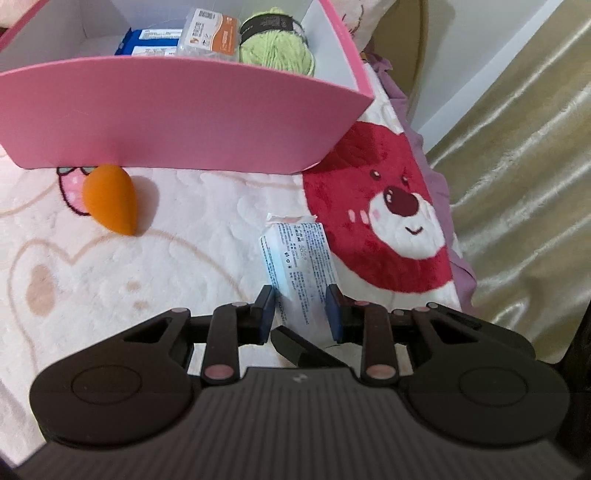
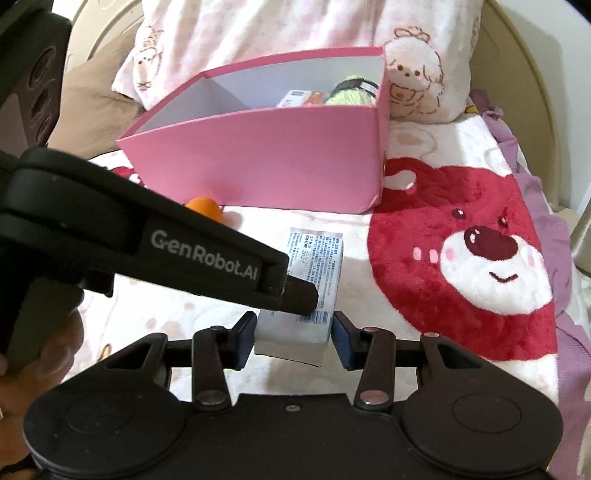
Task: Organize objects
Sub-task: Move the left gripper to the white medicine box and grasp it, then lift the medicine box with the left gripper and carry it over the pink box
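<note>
Pink bear-print blanket (image 1: 184, 240) beside gold curtain (image 1: 524, 184).

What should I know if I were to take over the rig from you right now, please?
Left tool: shut on the white tissue pack.
Right tool: shut on the same pack, at the end nearest its camera.
Done: green yarn, an orange-and-white packet and blue packets lie in the pink box.
Outside it: the pack, and the orange sponge on the blanket in front of the box.
Left: put the pack into the box, then probably the sponge.
</note>
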{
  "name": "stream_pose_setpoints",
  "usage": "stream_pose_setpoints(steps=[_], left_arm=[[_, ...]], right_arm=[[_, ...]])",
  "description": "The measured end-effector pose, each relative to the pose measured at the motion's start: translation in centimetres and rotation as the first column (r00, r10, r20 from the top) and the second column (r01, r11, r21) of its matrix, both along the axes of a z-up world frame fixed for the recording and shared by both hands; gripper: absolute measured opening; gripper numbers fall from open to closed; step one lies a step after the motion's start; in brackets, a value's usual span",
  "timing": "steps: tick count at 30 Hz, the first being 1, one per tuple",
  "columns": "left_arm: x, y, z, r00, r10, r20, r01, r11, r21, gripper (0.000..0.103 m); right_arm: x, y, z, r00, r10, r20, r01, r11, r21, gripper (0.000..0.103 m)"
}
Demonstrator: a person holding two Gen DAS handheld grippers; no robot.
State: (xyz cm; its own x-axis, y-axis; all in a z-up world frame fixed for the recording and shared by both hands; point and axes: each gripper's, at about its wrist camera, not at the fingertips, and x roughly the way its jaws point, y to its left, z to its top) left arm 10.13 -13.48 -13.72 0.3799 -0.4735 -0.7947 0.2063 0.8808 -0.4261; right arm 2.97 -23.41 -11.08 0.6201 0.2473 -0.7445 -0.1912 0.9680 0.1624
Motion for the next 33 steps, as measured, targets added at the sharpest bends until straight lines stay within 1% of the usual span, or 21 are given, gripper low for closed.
stream_pose_setpoints(steps=[8, 12, 14, 16, 17, 21, 25, 29, 31, 33], left_arm=[[-1.9, 0.7, 3.8, 0.999, -0.011, 0.046, 0.011, 1.0, 0.004, 0.028], [-2.6, 1.2, 5.5, 0.998, -0.01, 0.059, 0.01, 1.0, 0.01, 0.028], [-3.1, 1.3, 6.6, 0.996, -0.026, 0.089, 0.024, 0.999, 0.026, 0.028], [-3.7, 1.4, 7.6, 0.99, -0.05, 0.136, 0.045, 0.998, 0.037, 0.028], [-3.9, 1.6, 8.1, 0.988, -0.044, 0.146, 0.039, 0.999, 0.034, 0.028], [-4.1, 2.5, 9.6, 0.986, -0.025, 0.167, 0.02, 0.999, 0.034, 0.028], [-4.0, 4.0, 11.5, 0.982, 0.001, 0.188, -0.004, 1.0, 0.015, 0.028], [-3.2, 5.3, 13.8, 0.984, 0.02, 0.177, -0.026, 0.999, 0.033, 0.028], [-2.6, 6.1, 14.9, 0.985, 0.025, 0.172, -0.03, 0.999, 0.028, 0.028], [-2.2, 6.9, 15.9, 0.981, 0.022, 0.192, -0.029, 0.999, 0.03, 0.029]], right_arm=[[-1.2, 0.4, 3.5, 0.999, 0.014, 0.038, -0.014, 1.0, -0.003, 0.049], [-1.5, 1.1, 5.4, 0.998, 0.033, 0.059, -0.031, 0.999, -0.025, 0.049], [-1.7, 1.4, 6.4, 0.997, 0.044, 0.071, -0.041, 0.998, -0.037, 0.049], [-2.0, 1.8, 7.4, 0.995, 0.047, 0.09, -0.042, 0.997, -0.059, 0.049], [-2.1, 1.9, 7.9, 0.994, 0.047, 0.098, -0.041, 0.997, -0.063, 0.049], [-2.0, 2.4, 9.3, 0.993, 0.046, 0.107, -0.041, 0.998, -0.045, 0.049], [-1.7, 3.3, 11.1, 0.989, 0.063, 0.133, -0.057, 0.997, -0.047, 0.049], [-0.6, 4.1, 13.2, 0.992, 0.057, 0.111, -0.059, 0.998, 0.016, 0.049], [0.1, 4.4, 14.2, 0.993, 0.06, 0.1, -0.064, 0.997, 0.033, 0.049], [1.0, 4.7, 15.3, 0.994, 0.068, 0.089, -0.074, 0.996, 0.057, 0.049]])
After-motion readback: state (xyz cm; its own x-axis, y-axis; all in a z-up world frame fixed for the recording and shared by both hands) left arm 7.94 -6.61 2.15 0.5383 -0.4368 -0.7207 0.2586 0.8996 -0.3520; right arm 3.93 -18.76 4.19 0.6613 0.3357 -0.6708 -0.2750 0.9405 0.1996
